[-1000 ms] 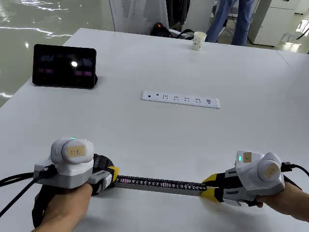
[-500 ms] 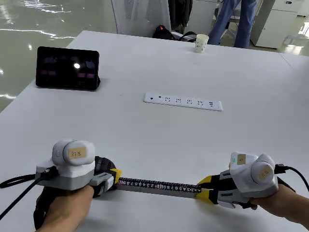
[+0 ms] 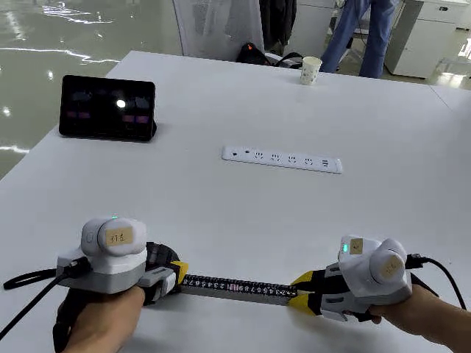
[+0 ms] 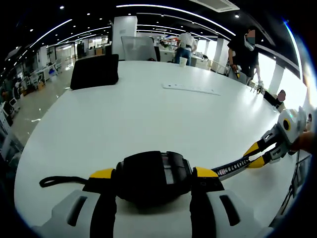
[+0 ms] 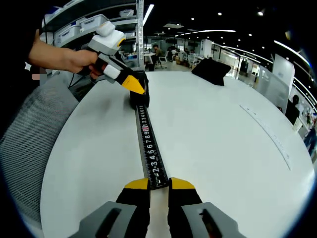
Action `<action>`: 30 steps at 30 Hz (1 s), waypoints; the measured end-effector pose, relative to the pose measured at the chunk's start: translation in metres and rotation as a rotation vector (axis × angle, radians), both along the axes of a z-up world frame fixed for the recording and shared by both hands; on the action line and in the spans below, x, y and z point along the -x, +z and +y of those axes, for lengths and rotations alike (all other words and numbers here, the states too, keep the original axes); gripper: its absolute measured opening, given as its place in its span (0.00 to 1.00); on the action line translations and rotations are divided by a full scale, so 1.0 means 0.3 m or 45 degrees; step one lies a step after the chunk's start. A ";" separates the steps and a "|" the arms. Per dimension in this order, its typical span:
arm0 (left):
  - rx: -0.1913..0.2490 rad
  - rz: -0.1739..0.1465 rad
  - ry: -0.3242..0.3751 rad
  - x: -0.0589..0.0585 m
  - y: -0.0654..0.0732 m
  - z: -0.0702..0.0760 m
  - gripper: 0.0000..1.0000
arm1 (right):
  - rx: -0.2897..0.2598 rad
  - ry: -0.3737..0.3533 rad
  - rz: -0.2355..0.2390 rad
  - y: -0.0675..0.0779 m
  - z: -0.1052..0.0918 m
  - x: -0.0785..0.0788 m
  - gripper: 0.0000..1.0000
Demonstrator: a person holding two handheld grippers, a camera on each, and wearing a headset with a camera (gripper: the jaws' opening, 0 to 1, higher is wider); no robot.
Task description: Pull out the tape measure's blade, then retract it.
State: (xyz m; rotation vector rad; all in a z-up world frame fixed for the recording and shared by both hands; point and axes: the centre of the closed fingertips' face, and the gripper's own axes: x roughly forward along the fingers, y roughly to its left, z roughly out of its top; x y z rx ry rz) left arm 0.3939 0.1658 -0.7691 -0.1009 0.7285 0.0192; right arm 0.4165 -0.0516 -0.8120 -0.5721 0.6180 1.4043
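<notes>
The black tape measure case (image 4: 153,174) sits on the white table (image 3: 243,110), and my left gripper (image 4: 154,173) is shut on it. In the head view the left gripper (image 3: 171,273) is at the near left, the case (image 3: 159,257) between its yellow-tipped jaws. The dark numbered blade (image 3: 239,287) lies flat along the table to the right. My right gripper (image 3: 300,291) is shut on the blade's end. In the right gripper view the blade (image 5: 150,153) runs from the right gripper (image 5: 159,184) up to the case (image 5: 138,96).
A black tablet (image 3: 108,108) stands at the far left of the table. A white power strip (image 3: 282,159) lies across the middle. A paper cup (image 3: 310,70) stands near the far edge. A person stands beyond the table.
The right gripper has moved left toward the case, and the exposed length of blade has grown shorter. The left gripper and case have stayed in place.
</notes>
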 end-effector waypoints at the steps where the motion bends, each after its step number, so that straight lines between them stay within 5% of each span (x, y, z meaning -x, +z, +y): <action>1: 0.001 0.000 0.000 0.000 0.000 0.000 0.55 | -0.001 0.000 0.000 0.001 0.005 0.001 0.10; 30: 0.025 0.003 -0.001 0.000 0.001 0.001 0.55 | -0.036 0.043 -0.005 0.012 0.171 0.018 0.10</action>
